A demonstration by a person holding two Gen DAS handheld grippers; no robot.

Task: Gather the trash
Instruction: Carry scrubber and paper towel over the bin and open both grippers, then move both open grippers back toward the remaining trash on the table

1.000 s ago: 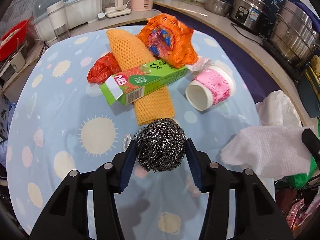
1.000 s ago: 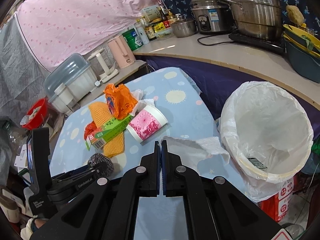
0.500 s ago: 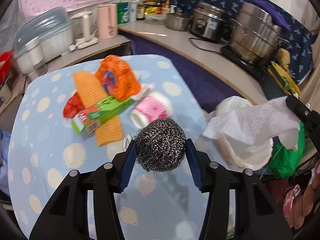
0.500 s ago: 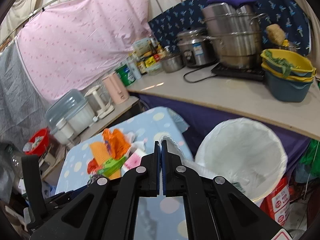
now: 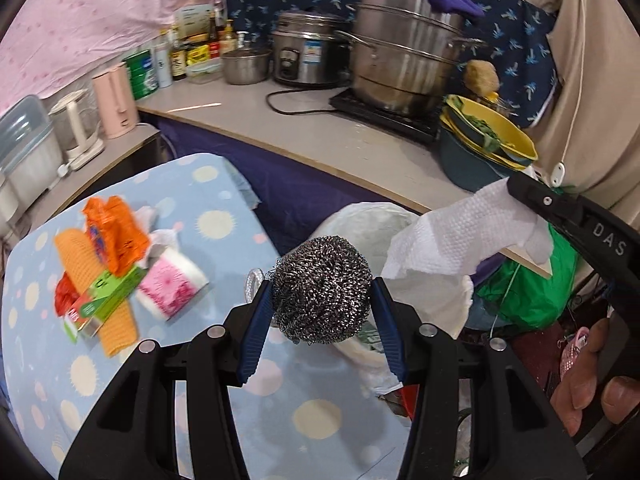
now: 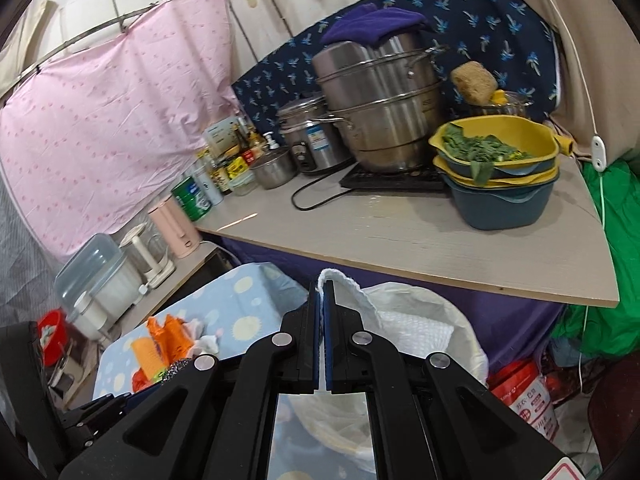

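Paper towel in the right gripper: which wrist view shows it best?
The left wrist view: the paper towel hangs spread out from the right gripper, above the white-lined trash bin. In the right wrist view only its edge shows beside the shut fingers.

My steel scrubber (image 5: pixel 322 290) and paper towel (image 5: pixel 460 236) hide most of the bin (image 5: pixel 360 216); lower left of the right view, my other gripper (image 6: pixel 120 404) is cut off; bottle labels unreadable.
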